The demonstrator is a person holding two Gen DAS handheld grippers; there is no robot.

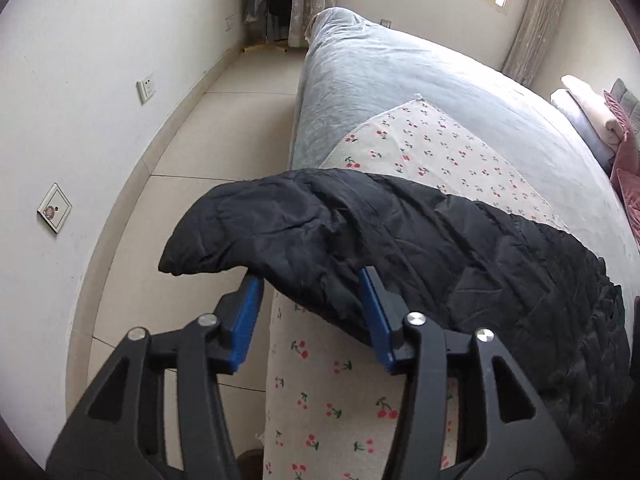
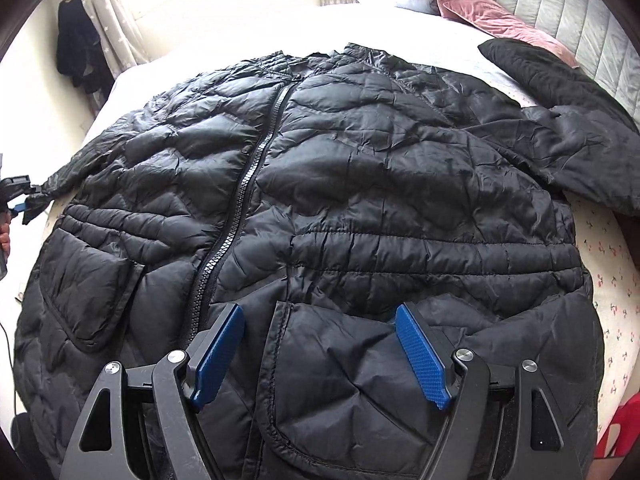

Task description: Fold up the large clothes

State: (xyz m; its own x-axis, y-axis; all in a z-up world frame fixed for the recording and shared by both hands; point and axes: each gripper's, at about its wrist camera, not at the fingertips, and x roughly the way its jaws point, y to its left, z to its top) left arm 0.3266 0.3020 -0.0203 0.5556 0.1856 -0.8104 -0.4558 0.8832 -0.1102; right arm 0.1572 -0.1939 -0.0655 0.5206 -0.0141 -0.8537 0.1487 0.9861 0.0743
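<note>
A large black quilted puffer jacket (image 2: 340,184) lies front up and zipped on the bed, collar far, hem near. Its right sleeve (image 2: 560,120) lies bent beside the body. Its left sleeve (image 1: 288,232) hangs over the bed's edge. My left gripper (image 1: 310,280) is open, its blue fingers (image 1: 246,320) standing on either side of that sleeve's cuff end, just under it. It also shows at the far left of the right wrist view (image 2: 18,200). My right gripper (image 2: 320,320) is open and empty, hovering over the jacket's right front pocket (image 2: 344,368) near the hem.
A cherry-print sheet (image 1: 420,136) lies under the jacket on a pale blue bedspread (image 1: 380,72). Pillows and pink cushions (image 2: 480,12) sit by the padded headboard (image 2: 560,0). A tiled floor strip (image 1: 192,160) and white wall run along the bed. Dark clothes (image 2: 76,52) hang by the curtain.
</note>
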